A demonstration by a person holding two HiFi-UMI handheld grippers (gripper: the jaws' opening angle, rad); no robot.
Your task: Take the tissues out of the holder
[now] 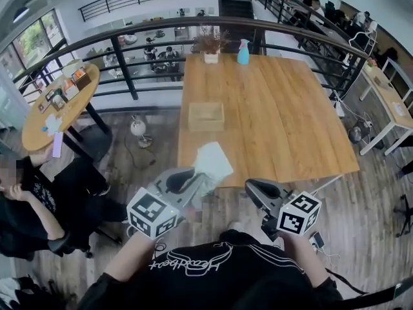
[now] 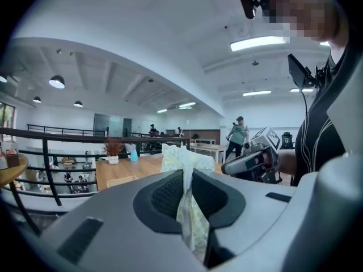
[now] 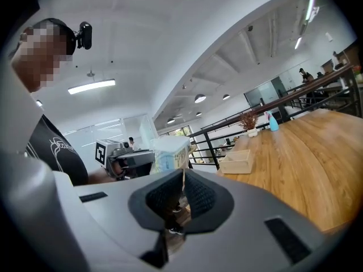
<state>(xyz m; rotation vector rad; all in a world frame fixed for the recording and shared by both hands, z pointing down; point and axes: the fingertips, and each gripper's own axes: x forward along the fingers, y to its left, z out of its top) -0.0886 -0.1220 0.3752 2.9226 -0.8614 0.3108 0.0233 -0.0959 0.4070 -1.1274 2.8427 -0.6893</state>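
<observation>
A soft white tissue pack (image 1: 211, 162) with a pale pattern hangs at the near edge of the wooden table (image 1: 290, 121), and my left gripper (image 1: 195, 181) is shut on it. In the left gripper view the pack (image 2: 182, 162) is pinched between the dark pads and rises above them. The wooden holder (image 1: 206, 116), an open box, stands further back on the table, apart from the pack. My right gripper (image 1: 251, 188) is to the right of the pack, off the table's edge, shut with nothing between its pads. The right gripper view shows the pack (image 3: 170, 153) and holder (image 3: 236, 161).
A blue spray bottle (image 1: 242, 51) and a potted plant (image 1: 211, 46) stand at the table's far edge by a black railing (image 1: 129, 34). A round table (image 1: 61, 102) and a seated person (image 1: 29, 202) are at the left. White tables (image 1: 387, 99) stand at the right.
</observation>
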